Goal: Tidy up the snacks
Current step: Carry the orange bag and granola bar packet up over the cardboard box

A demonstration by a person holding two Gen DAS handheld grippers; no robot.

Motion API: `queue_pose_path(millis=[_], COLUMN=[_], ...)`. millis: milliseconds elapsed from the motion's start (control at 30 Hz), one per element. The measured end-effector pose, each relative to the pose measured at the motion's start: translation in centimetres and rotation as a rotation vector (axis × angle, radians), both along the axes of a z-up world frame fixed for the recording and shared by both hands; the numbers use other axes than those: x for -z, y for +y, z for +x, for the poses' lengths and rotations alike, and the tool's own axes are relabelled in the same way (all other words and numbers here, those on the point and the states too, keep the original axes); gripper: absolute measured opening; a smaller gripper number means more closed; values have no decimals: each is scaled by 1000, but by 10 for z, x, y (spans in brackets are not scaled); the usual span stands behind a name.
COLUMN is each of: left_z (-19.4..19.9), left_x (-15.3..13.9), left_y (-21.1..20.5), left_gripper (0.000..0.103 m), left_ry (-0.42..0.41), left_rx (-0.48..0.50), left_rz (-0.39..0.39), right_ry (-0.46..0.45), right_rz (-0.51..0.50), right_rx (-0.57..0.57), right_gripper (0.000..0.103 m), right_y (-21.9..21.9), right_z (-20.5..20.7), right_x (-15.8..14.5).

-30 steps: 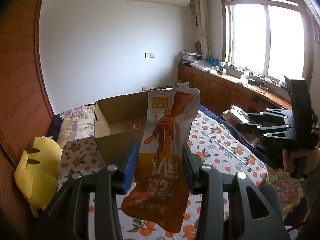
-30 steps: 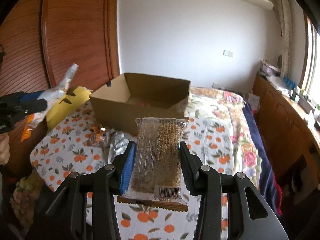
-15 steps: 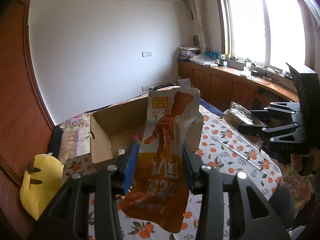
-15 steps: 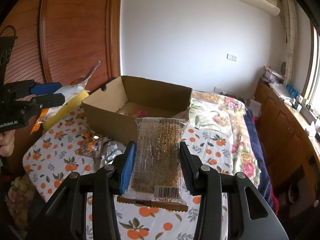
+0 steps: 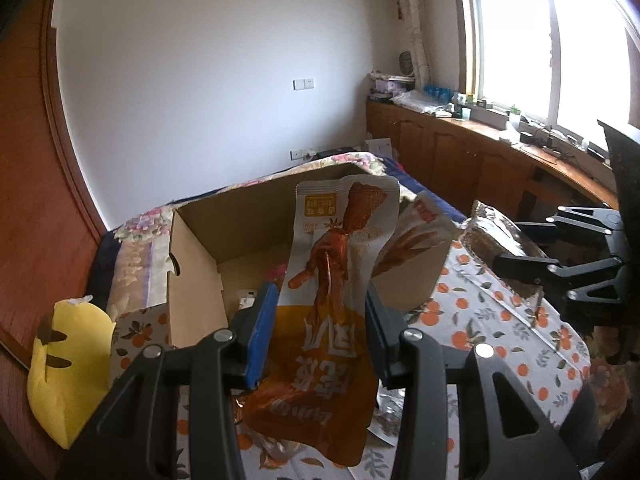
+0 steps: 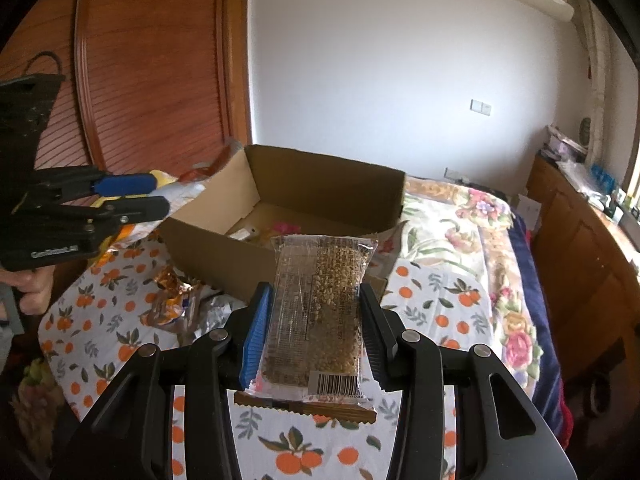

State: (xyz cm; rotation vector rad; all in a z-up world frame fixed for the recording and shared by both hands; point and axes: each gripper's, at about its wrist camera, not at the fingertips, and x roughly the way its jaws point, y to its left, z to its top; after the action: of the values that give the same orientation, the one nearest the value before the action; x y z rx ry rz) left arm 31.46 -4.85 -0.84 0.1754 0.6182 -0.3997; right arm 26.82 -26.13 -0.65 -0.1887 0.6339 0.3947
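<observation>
Left gripper (image 5: 320,332) clamps an orange snack pouch (image 5: 328,320) upright, just in front of the open cardboard box (image 5: 196,276) on the orange-print bedspread (image 5: 500,320). Right gripper (image 6: 316,332) clamps a clear-wrapped seed bar (image 6: 320,308), near the box's front wall. Loose wrappers (image 6: 176,300) lie on the spread beside the box.

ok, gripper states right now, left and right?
Left gripper: closed on the orange-and-white foil snack pouch.
Right gripper: closed on the clear-wrapped grain bar.
</observation>
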Motion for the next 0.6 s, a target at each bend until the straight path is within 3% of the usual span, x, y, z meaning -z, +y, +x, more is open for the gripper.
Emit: queue_pose_path(millis=[367, 600], left_z=[50, 59], left_x=[33, 31], left_y=[15, 14], left_gripper=[42, 44], left_ry=[48, 41], left_rx=[-26, 1], left_rz=[-8, -23], right_ry=[13, 14], right_rz=[48, 53], right_rx=[-62, -98], right_gripper=[43, 43], right_y=[20, 38], right_z=[33, 55], right_x=[15, 21])
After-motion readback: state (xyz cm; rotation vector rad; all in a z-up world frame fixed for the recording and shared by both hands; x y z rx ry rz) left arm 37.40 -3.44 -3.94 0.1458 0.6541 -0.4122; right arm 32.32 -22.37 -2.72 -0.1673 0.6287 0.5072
